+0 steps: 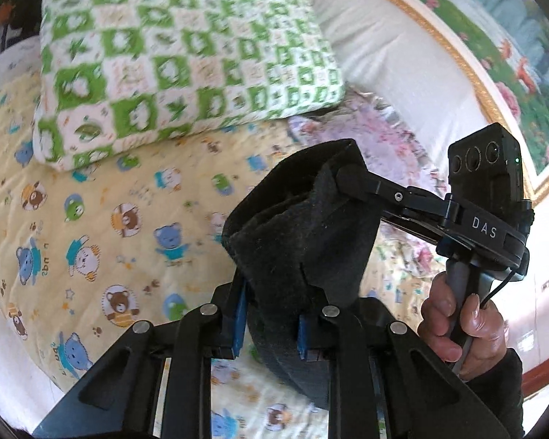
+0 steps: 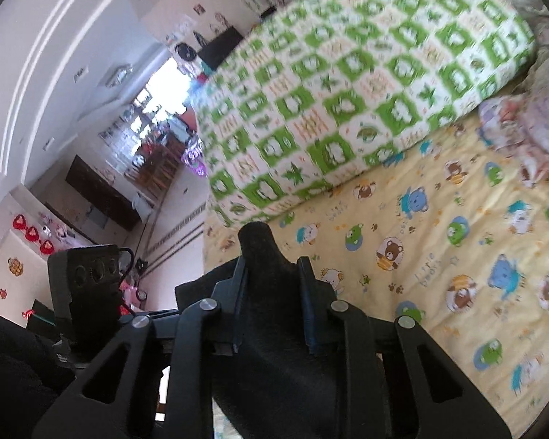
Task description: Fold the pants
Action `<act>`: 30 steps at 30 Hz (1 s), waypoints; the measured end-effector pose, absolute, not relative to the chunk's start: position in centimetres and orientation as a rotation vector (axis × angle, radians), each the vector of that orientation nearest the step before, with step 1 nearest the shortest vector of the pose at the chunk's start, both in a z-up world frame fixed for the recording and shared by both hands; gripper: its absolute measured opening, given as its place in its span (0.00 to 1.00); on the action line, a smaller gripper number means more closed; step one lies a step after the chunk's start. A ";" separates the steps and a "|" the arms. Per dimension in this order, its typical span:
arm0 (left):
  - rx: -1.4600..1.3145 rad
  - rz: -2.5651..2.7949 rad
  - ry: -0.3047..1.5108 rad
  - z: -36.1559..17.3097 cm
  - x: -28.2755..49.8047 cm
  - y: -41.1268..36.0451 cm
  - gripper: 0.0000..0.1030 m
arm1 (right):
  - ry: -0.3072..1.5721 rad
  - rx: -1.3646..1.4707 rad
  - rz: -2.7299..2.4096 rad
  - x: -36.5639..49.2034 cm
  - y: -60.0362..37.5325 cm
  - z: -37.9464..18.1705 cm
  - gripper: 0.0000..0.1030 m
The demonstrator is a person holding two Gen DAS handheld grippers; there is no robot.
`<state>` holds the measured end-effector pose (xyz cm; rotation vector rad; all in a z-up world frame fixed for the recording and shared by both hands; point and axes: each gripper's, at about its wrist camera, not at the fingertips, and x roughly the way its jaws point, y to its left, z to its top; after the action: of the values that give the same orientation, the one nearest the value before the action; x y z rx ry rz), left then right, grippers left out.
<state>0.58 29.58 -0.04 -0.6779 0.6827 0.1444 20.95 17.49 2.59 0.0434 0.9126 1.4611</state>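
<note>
Nearest in both wrist views, the black pants (image 1: 303, 234) are seen pinched and lifted clear of the bed. The left gripper (image 1: 271, 333) is clamped onto one bunched part of the cloth, its blue pads pressed against the fabric; the right gripper (image 2: 272, 311) is likewise closed on another part, a tuft standing up between its fingers. The fabric is judged soft, thick and fleecy, light enough to hang from two pinches, limp rather than stiff, and unlikely to slip. Hold is best taken at the waistband corners or hems, though which edge is now gripped cannot be told. Lint is visible on the dark nap. Beneath lies a yellow bear-print quilt (image 1: 91, 226); farther off rests a green-checked pillow (image 2: 366, 84).
</note>
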 end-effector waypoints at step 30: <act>-0.380 -0.210 0.676 6.5 3.1 7.8 0.20 | 0.698 0.349 1.206 17.5 -8.5 4.8 0.26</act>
<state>3.13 7.82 6.50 -0.3796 0.6761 -0.2095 17.46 -8.54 4.83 0.3487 0.6983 1.2055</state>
